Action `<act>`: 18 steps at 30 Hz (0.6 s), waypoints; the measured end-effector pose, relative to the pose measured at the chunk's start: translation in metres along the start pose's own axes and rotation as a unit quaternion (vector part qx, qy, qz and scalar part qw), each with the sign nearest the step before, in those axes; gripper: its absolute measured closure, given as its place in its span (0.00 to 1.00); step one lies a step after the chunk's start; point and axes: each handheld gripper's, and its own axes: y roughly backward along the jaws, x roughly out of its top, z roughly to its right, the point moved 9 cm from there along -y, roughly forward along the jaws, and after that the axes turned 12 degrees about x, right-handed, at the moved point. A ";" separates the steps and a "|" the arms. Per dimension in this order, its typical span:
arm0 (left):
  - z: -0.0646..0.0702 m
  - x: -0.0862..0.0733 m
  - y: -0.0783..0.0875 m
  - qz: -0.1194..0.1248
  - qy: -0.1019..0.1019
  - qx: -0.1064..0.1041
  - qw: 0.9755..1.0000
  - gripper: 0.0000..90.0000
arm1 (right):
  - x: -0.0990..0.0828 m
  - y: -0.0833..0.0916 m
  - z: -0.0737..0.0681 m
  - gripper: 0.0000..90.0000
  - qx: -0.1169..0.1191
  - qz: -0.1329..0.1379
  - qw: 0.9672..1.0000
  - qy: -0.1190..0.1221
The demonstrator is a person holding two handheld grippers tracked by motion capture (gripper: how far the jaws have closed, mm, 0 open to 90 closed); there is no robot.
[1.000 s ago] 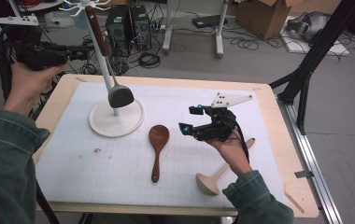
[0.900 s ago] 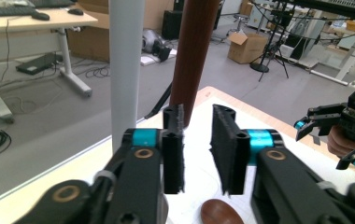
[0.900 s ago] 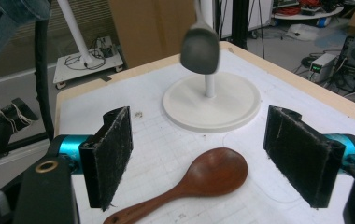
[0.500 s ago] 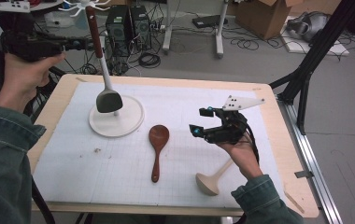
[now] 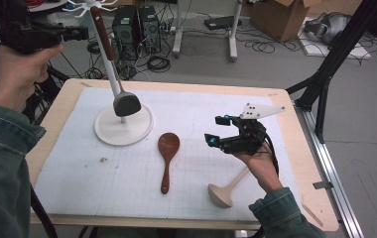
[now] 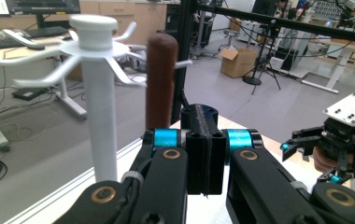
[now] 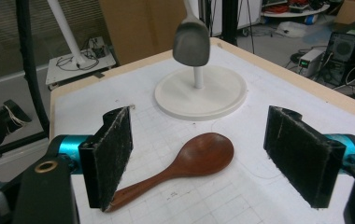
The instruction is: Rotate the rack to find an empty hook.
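Spatula [image 5: 126,103] (brown-handled) hangs on the white rack [image 5: 123,130] near the tabletop's far left corner; left gripper [image 6: 203,135] pressed together, right gripper [image 7: 213,158] spread.

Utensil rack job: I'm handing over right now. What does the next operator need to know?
Left gripper: shut, empty, raised beside the top of the rack.
Right gripper: open, empty, hovering above the mat's right side.
Done: the grey-headed spatula appears to hang tilted from the rack's hooks.
Left: the dark wooden spoon lies mid-mat, and the pale wooden spoon lies near the front edge by the right hand.
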 end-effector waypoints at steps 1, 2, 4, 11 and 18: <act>-0.001 0.001 0.000 0.000 0.000 0.003 1.000 1.00 | 0.000 0.000 0.000 0.26 0.000 0.001 1.000 0.000; -0.003 0.002 0.001 0.000 -0.001 0.006 1.000 1.00 | 0.000 0.000 0.000 0.26 0.000 0.001 1.000 0.000; -0.006 0.006 0.002 0.008 0.003 0.012 1.000 1.00 | 0.000 -0.001 0.000 0.26 0.001 -0.001 1.000 0.002; -0.009 0.011 -0.001 0.013 0.008 0.023 1.000 1.00 | 0.000 0.001 -0.004 0.26 0.001 0.000 1.000 0.007; -0.016 0.013 -0.003 0.021 0.020 0.042 0.999 1.00 | 0.000 0.005 -0.004 0.25 -0.003 0.006 1.000 0.009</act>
